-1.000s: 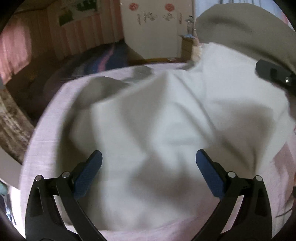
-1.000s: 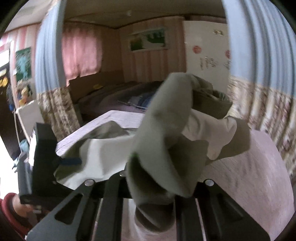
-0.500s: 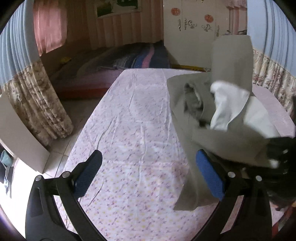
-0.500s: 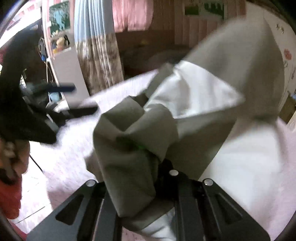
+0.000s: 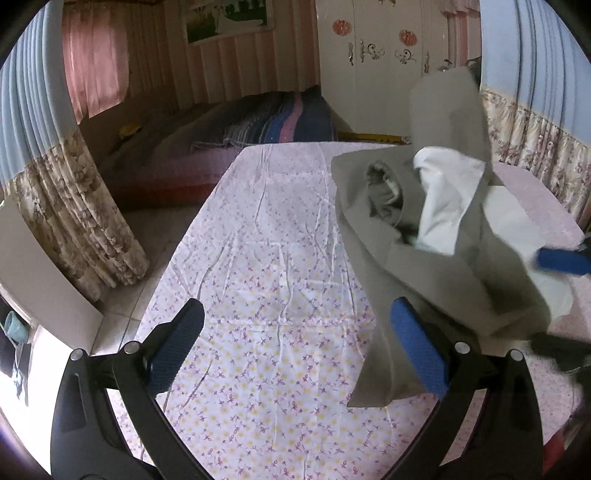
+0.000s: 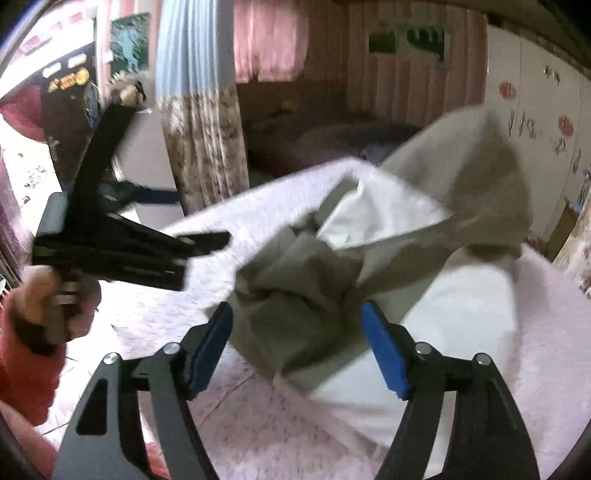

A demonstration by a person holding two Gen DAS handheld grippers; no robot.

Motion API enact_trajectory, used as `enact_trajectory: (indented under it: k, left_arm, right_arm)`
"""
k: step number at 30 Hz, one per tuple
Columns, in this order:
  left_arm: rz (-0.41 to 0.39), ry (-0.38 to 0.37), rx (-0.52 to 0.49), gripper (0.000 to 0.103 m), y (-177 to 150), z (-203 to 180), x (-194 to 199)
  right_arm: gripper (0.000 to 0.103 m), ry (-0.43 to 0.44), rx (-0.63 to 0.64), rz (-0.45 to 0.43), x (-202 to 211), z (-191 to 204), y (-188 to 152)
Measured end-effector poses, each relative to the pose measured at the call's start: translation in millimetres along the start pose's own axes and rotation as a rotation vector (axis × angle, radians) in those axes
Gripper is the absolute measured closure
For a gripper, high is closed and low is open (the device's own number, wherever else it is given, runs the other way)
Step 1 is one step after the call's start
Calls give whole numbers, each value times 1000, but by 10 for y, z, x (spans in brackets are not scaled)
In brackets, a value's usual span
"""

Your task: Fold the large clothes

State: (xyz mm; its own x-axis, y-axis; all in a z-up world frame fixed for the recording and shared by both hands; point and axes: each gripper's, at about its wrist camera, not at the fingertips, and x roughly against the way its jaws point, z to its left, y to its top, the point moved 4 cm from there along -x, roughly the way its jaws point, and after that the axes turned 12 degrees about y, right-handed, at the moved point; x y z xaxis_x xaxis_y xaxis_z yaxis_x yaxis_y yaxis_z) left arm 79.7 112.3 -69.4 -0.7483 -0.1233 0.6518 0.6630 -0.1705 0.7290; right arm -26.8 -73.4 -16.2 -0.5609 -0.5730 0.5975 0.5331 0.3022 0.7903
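No legible text, labels, brands or numbers in either view.

The wardrobe doors [image 5: 380, 48] carry red round stickers and ornamental scroll motifs only, no characters. The wall picture [image 5: 231, 14] shows a green scene without lettering. The dark poster [image 6: 70, 79] bears yellow marks, blurred beyond reading.

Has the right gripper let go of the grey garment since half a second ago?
Yes. The right gripper is now open, its blue pads apart, and the grey garment lies loose in front on the bed sheet.
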Motion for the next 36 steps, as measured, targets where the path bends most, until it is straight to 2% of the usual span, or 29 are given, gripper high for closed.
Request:
enact_trajectory:
  k: [1, 4, 9, 11, 13, 18, 19, 20, 21, 22, 24, 28, 31, 36]
  left_arm:
    - [-5, -2, 0, 3, 12, 2, 21]
    - [-26, -17, -2, 3, 58, -26, 116]
    - [-50, -112, 9, 3, 160, -158, 281]
    - [-56, -152, 9, 3, 211, -255, 330]
    - [-51, -189, -5, 3, 266, -413, 335]
    - [-5, -191, -86, 3, 304, -882, 134]
    - [0, -186, -95, 3, 300, -938, 63]
    - [6, -161, -102, 3, 294, -971, -17]
    - [25, -120, -113, 6, 262, -989, -140]
    - [37, -122, -114, 19, 242, -988, -208]
    - [85, -179, -86, 31, 172, -941, -321]
    - [118, -163, -51, 36, 45, -772, -417]
    - [153, -144, -25, 36, -164, -645, -476]
    - [169, -160, 9, 32, -319, -628, -627]
  right_arm:
    - [26, -24, -14, -29, 183, -76, 9]
    - [24, -87, -99, -79, 491, -402, -34]
    - [24, -165, -294, -132, 724, -1081, -201]
    - [24, -172, -345, -122, 631, -1224, -250]
    - [24, -141, -416, -112, 535, -1392, -339]
    - [24, -99, -531, -92, 243, -1578, -501]
    - [29, -78, -538, -90, 172, -1578, -522]
    - [39, -60, -538, -95, 129, -1566, -530]
    - [59, -34, -541, -100, 91, -1563, -538]
    - [67, -31, -541, -108, 62, -1565, -539]
    - [78, -17, -524, -114, 29, -1546, -505]
    - [81, -43, -394, -71, -68, -1314, -359]
    - [81, -57, -296, -24, -190, -1148, -259]
    - [82, -123, -191, 52, -422, -1175, -296]
